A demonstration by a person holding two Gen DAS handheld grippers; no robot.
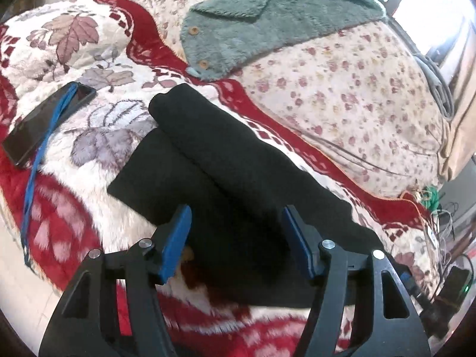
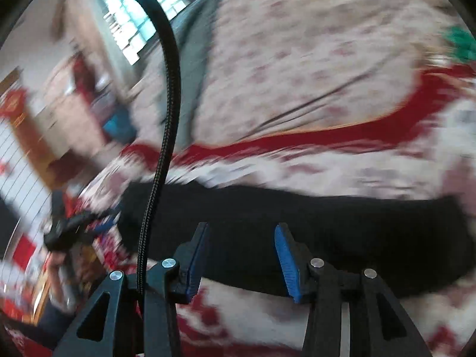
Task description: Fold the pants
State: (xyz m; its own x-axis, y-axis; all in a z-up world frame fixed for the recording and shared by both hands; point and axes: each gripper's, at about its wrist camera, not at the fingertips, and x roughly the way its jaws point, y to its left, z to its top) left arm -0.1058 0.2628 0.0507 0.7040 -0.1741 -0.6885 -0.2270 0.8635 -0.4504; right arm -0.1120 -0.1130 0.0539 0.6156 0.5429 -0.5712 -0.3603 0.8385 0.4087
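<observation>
My left wrist cam looks down over my blue fingers [image 1: 178, 238], close above the black pants [image 1: 226, 160] on the bed. Right cam, blurred, faces same pants [image 2: 327, 226] & red-white blanket [image 2: 327, 172]: shared ground

We see the pants [image 1: 226, 160] as matt black cloth with a soft, slightly napped face, lying on a plush, furry blanket [image 1: 89, 136] in red and white. The teal garment [image 1: 267, 20] is shaggy fleece with pale wood-like buttons; the floral sheet [image 1: 357, 95] is thin, smooth cotton-like cloth. The phone [image 1: 44, 125] is glossy black. Gripper pads [image 1: 178, 238] are ribbed blue plastic on matt black arms with bright metal pins; the cable [image 2: 166, 125] is braided black
</observation>
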